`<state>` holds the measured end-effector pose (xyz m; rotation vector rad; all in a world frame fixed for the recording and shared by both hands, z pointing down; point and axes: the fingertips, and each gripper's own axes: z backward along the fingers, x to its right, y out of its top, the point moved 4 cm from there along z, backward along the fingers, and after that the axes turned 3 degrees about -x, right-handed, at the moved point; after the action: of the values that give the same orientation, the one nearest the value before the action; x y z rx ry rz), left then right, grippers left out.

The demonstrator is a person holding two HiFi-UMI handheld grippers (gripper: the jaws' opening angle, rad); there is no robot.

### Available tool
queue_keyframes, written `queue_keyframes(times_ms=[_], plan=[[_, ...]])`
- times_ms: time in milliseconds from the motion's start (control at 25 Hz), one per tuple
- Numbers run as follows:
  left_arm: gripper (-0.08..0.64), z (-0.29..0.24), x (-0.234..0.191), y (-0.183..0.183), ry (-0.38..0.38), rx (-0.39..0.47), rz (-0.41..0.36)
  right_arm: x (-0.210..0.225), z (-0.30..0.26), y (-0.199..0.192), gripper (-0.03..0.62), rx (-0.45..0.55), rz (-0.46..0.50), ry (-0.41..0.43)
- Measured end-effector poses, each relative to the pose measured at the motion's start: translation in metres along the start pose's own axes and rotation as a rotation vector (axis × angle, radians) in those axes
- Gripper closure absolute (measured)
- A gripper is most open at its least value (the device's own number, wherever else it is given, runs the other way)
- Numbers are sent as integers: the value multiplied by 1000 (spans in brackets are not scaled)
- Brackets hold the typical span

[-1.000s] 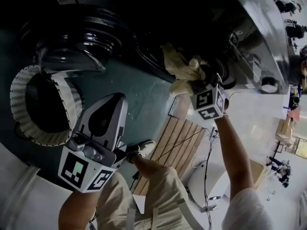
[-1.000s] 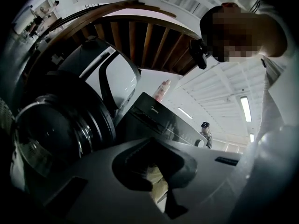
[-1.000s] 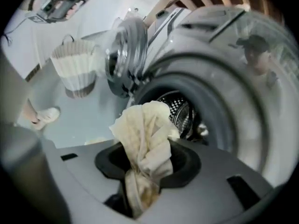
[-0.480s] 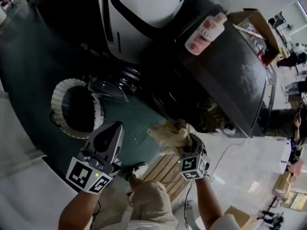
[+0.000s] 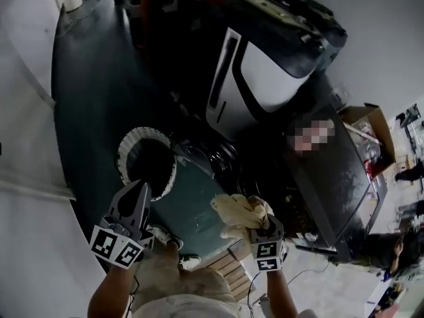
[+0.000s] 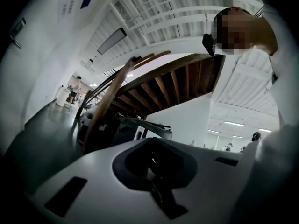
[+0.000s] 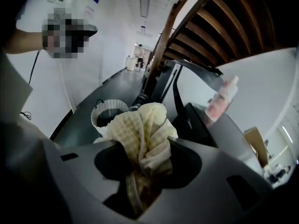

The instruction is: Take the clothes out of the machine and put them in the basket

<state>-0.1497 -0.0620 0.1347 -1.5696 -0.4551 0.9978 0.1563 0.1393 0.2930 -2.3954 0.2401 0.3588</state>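
My right gripper [image 5: 260, 221] is shut on a cream waffle-weave cloth [image 5: 240, 211], which bunches up out of its jaws [image 7: 142, 129]. It hangs in the air in front of the dark washing machine [image 5: 228, 167], to the right of the white ribbed basket [image 5: 147, 161]. That basket [image 7: 110, 111] lies beyond the cloth in the right gripper view. My left gripper [image 5: 137, 196] hovers just below the basket's rim, shut, with nothing between its jaws [image 6: 154, 146]. The basket's inside is dark, so its contents are hidden.
A large black-and-white appliance [image 5: 265, 71] stands behind the machine. A dark countertop [image 5: 331, 177] to the right carries a pink bottle [image 7: 219, 101] and a cardboard box [image 5: 368, 128]. A wooden stair [image 6: 159, 78] rises overhead. My shoe [image 5: 189, 262] rests on the dark floor.
Both grippers have risen. The right one drew the cream cloth out from the machine's opening and now holds it clear in the air. The left stayed shut and empty.
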Motion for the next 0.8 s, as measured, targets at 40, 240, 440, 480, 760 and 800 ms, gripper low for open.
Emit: queue_keyframes(times_ms=[40,240,440,480,760,800], plan=[[546,11,-12,12,27,16,-3,-5,1,18,423,15,27,13],[546,50,-74,55,161,118,46,-35,-3,111,423,84,108,89],[546,72,-120,73,244,204,136,-64,1,186,422,155,194,139],[546,75,-126,77,254,214,142,-68,1,198,423,169,215,142],[546,103,-158,93,353,302,135,-104,-37,267,422,226,377,226],[546,108,-162,91,383,314,142,-111,-46,276,422,232,404,253]])
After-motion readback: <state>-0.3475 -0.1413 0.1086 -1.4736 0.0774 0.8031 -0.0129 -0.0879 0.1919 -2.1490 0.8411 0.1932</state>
